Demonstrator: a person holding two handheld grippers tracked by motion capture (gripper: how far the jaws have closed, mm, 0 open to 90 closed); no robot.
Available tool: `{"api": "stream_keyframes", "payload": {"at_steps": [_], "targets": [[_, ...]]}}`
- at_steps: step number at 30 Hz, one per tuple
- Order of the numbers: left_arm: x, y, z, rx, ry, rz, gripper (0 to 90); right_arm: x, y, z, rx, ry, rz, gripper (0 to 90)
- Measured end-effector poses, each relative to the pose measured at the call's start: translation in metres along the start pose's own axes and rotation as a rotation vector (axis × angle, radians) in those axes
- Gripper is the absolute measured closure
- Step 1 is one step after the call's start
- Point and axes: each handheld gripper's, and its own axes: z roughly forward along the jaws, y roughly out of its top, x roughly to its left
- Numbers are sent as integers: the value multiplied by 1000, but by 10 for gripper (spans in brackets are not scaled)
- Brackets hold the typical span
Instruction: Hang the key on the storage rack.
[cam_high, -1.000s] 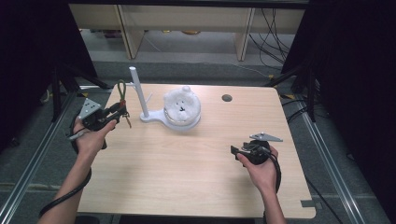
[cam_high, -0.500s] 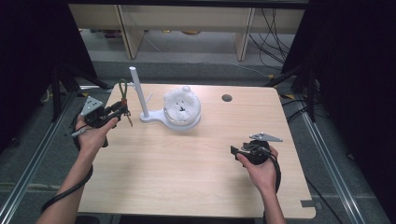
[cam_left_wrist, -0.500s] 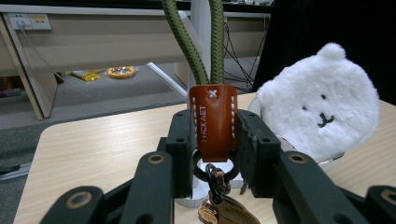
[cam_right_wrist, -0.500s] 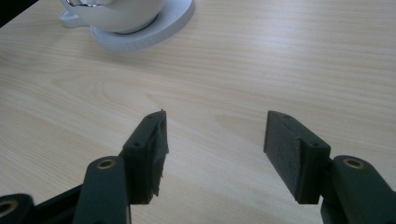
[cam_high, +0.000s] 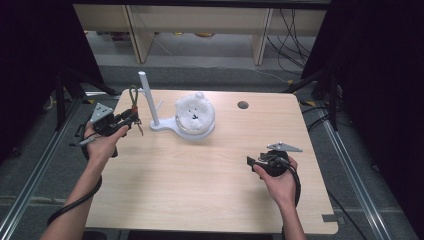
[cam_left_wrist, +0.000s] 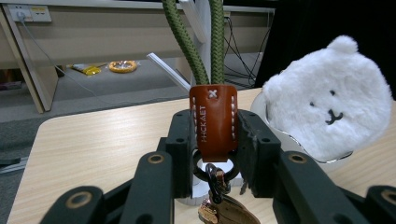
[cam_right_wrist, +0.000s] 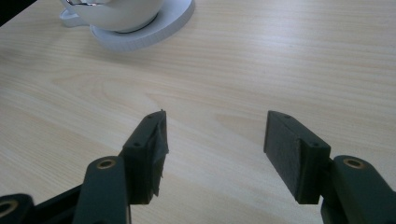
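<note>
My left gripper (cam_left_wrist: 215, 140) is shut on a keychain (cam_left_wrist: 213, 121): its pads clamp the brown leather tab, and a green cord loop rises from the tab. A metal ring and a small brown tag hang below the jaws. In the high view the left gripper (cam_high: 131, 118) holds the keychain (cam_high: 133, 96) just left of the white stand's upright post (cam_high: 148, 97). A white fluffy bear (cam_high: 194, 111) sits in the round dish on the stand's base (cam_high: 169, 126). My right gripper (cam_right_wrist: 212, 140) hovers open over bare tabletop; in the high view this right gripper (cam_high: 251, 161) is at the right front.
The light wooden table (cam_high: 200, 190) has a round cable hole (cam_high: 243, 105) at the back right. Shelving and cables lie on the floor beyond the far edge. Dark curtains flank both sides.
</note>
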Motion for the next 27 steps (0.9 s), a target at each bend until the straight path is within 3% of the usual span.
{"api": "stream_keyframes", "payload": {"at_steps": [6,8,9,10,14,15,27], "targets": [[-1,-2,3,15,2,-3,675,1,0,-1,5,-2,16,406],[-2,-3,5,16,1,-3,675,0,0,0,-1,-7,-6,406],[-2,-3,5,19,1,-5,675,2,-1,-1,10,0,30,406],[-2,-4,6,21,2,-2,675,0,0,0,-1,-7,-6,406],[-2,-5,9,27,3,-2,675,0,0,0,-1,-6,-6,406],[-3,-5,9,27,3,-3,674,3,0,-1,11,2,34,406],[-3,-8,14,45,6,2,674,2,-1,0,9,10,36,405]]}}
